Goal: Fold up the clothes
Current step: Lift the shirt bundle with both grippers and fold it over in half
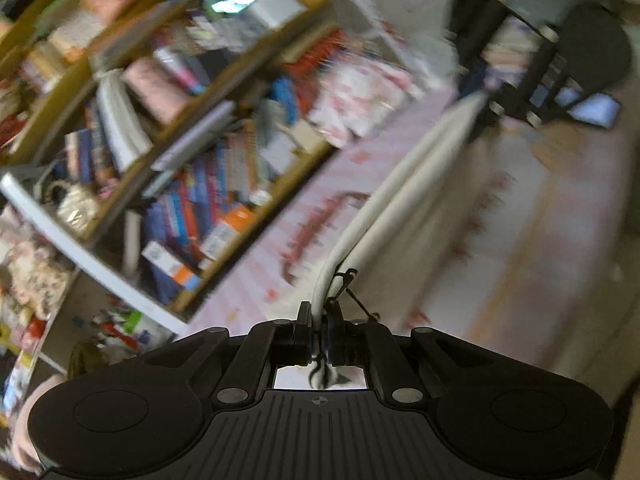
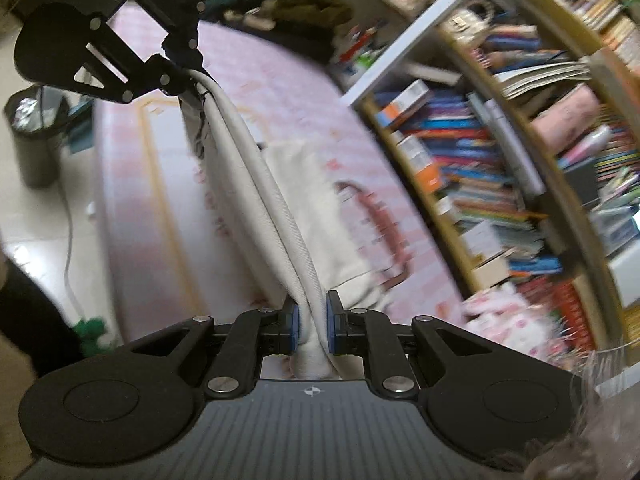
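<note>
Left gripper jaws clenched on cream garment edge. Right gripper jaws clamped on opposite end. Garment stretched taut between both, raised over pink bed; lower part drapes on bed. Bookshelf beside bed.

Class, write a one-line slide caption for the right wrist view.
Right gripper and left gripper stretch a cream garment taut above the pink bed, beside a crowded bookshelf.
</note>
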Motion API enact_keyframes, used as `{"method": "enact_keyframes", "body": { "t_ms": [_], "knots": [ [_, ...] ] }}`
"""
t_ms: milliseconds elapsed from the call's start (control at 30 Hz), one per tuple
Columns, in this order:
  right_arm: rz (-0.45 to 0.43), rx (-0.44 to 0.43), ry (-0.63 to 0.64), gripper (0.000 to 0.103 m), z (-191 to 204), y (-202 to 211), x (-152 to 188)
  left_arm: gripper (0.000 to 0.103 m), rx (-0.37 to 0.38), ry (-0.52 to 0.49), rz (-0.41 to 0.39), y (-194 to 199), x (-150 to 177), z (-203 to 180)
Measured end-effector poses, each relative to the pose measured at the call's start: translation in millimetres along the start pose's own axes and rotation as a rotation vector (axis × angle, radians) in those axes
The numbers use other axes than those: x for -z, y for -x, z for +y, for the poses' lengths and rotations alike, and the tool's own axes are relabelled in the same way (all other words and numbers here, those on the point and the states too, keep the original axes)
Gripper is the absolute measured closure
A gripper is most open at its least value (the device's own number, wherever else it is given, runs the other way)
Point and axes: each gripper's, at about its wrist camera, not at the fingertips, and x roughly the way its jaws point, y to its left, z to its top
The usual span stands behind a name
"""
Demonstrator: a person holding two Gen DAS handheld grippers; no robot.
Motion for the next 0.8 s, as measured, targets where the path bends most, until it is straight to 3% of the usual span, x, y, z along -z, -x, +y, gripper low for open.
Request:
{"method": "enact_keyframes", "body": {
  "t_ms": [100,233,800],
  "knots": [
    [-0.007,0.038,-0.025,0.091,-20,-12,-9,0.096,-0.034,0.063,-0.014,-19,-12,11],
    [0.002,0.06,-0.069,0.091,-43,-34,-17,0.095,-0.034,0.05,-0.005,-45,-17,21],
    [0.106,-0.001,-0.109,0.09,-79,-129,-24,0.089,0.12,0.03,0.11,-140,-4,50]
  ]
}}
